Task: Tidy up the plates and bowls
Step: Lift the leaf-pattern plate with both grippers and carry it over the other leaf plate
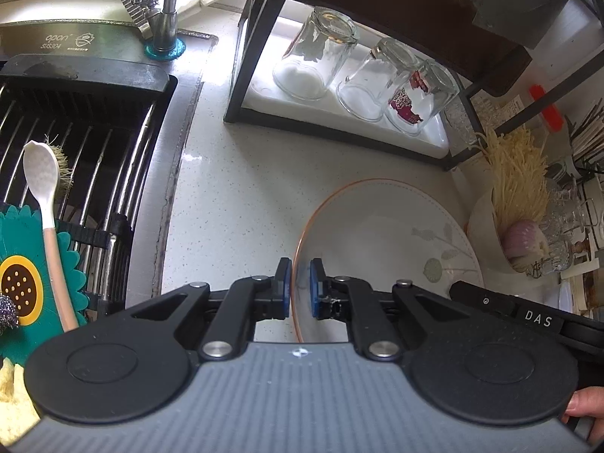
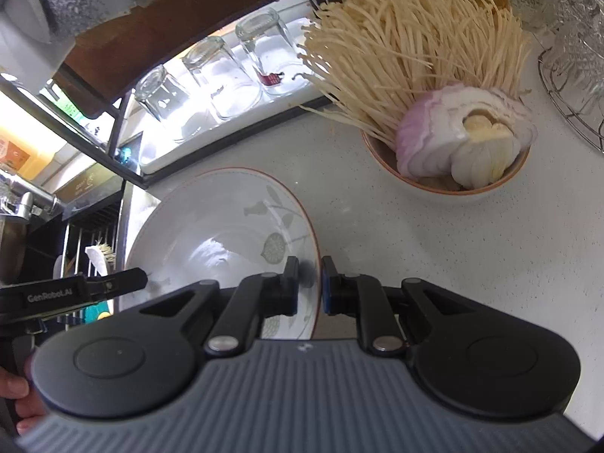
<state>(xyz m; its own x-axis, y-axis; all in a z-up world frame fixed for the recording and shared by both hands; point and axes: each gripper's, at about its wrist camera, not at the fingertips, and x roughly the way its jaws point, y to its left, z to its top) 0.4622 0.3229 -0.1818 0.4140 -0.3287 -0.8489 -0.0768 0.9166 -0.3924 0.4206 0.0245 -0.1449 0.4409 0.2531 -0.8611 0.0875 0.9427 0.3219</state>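
The plate [image 1: 377,241], white with an orange rim and a leaf-and-flower print, sits on the speckled white table [image 1: 234,204] between the sink and a bowl. Both pairs of tongs are clamped on it: the left tongs [image 1: 300,287] pinch its left rim, and the right tongs [image 2: 309,283] pinch its right rim, with the edge running between the pads in each wrist view. Whether the plate is just off the table or resting on it is hard to tell from these angles.

Just beside the plate stands the bowl [image 2: 445,185], filled with enoki mushrooms [image 2: 407,45] and sliced onion [image 2: 464,139]. Behind them a black-framed rack [image 1: 264,56] holds three upturned glasses [image 1: 317,56] on a white tray. To the left, the sink's drying rack [image 1: 87,143] carries a white spoon [image 1: 41,188] and a sunflower-shaped mat [image 1: 22,283].

The task looks to be at an early stage: the plate is gripped but not yet put away, and the filled bowl is untouched.
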